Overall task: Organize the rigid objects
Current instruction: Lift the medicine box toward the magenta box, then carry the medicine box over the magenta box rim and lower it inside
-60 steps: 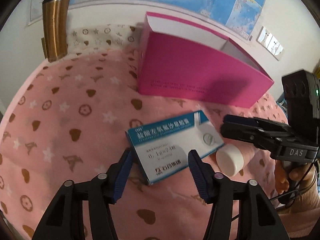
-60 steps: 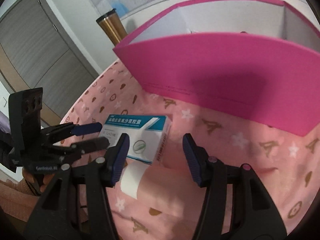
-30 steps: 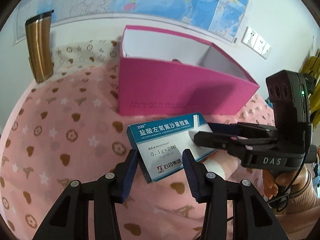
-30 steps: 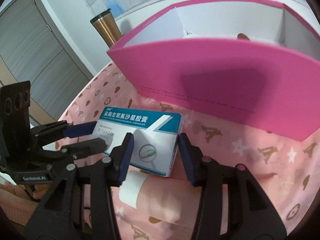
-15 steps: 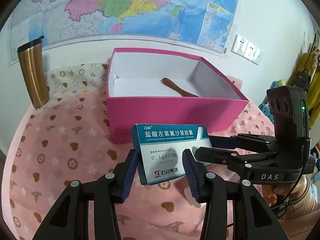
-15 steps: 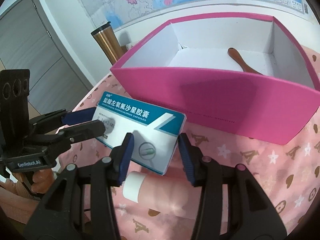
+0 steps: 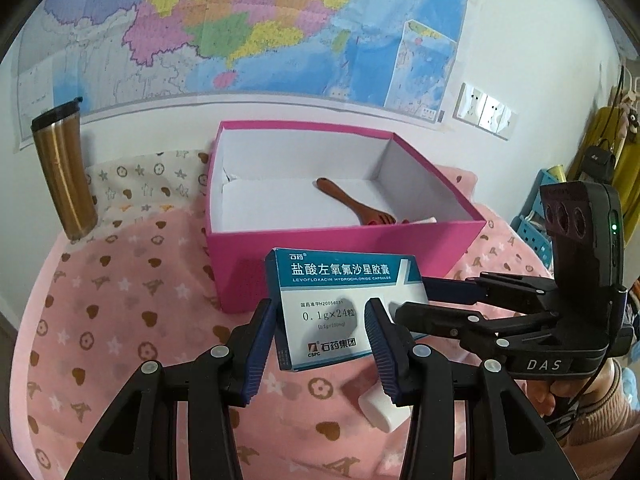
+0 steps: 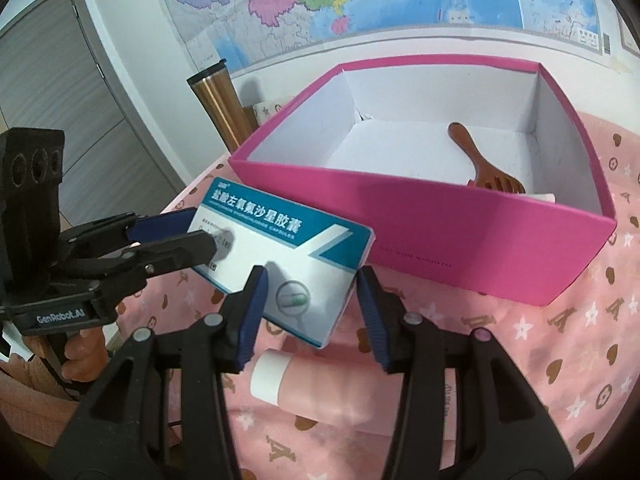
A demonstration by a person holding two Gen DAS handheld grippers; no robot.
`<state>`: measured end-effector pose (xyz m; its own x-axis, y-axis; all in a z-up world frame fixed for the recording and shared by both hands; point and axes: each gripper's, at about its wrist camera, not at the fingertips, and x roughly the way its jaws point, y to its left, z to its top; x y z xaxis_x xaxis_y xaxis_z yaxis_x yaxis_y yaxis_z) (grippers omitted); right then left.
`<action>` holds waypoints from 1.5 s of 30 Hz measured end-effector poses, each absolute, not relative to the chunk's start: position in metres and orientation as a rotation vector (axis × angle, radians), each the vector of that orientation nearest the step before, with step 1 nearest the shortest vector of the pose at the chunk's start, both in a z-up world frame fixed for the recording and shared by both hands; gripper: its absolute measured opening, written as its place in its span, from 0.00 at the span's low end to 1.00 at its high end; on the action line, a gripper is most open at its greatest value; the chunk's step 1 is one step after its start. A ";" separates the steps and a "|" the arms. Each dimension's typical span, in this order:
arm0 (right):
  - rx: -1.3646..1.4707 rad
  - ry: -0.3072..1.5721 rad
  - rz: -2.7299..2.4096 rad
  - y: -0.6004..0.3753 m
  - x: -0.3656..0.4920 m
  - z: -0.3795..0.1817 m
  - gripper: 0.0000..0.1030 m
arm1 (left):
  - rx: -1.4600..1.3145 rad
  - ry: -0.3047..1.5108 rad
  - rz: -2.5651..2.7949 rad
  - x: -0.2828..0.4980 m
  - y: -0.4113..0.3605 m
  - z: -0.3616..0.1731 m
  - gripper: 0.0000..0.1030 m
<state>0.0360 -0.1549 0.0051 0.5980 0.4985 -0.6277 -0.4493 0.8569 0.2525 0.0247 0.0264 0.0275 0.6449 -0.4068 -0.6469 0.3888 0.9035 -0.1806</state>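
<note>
Currently both grippers clamp the medicine box (image 7: 332,312): left gripper (image 7: 323,336) fingers pinch its lower end, right gripper (image 8: 310,306) fingers pinch the opposite end. It's held off the table, just in front of the pink box (image 7: 424,246). Wooden comb (image 7: 352,202) lies inside that. Pink tube (image 8: 320,390) lies on the pink cloth (image 7: 120,320) under the medicine box. Gold tumbler (image 7: 64,172) stands at far left.

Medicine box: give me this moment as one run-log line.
medicine box: lifted, gripped at both ends | left gripper: shut on box | right gripper: shut on box | pink box: open, holds wooden comb
</note>
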 end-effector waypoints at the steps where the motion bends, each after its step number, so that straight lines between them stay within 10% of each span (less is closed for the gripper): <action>1: 0.070 0.748 0.550 -0.154 0.037 0.007 0.48 | -0.027 0.740 -0.453 0.025 0.026 0.029 0.45; 45: 0.021 0.617 0.526 -0.155 0.047 0.046 0.48 | 0.000 0.639 -0.447 0.049 0.018 0.064 0.45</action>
